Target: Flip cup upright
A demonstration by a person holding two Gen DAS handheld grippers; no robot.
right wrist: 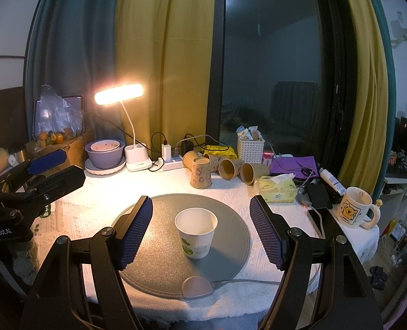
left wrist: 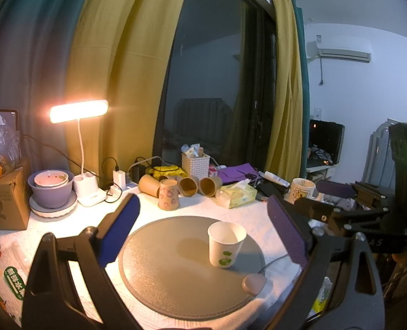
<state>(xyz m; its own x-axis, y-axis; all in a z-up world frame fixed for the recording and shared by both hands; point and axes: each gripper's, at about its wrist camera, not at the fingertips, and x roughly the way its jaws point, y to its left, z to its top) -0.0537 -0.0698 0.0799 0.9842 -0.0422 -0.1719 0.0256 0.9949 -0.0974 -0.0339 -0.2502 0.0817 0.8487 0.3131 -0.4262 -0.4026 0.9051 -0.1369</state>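
A white paper cup with a green leaf print stands upright, mouth up, on a round grey mat. It also shows in the right wrist view on the mat. My left gripper is open and empty, held back from the cup, which sits toward its right finger. My right gripper is open and empty, its blue pads either side of the cup and nearer me, not touching it. The left gripper shows at the left of the right wrist view.
Behind the mat are several brown paper cups, one upright patterned cup, a tissue pack, a white basket, a lit desk lamp, stacked bowls, a power strip and a cat mug. A pink controller lies at the mat's front edge.
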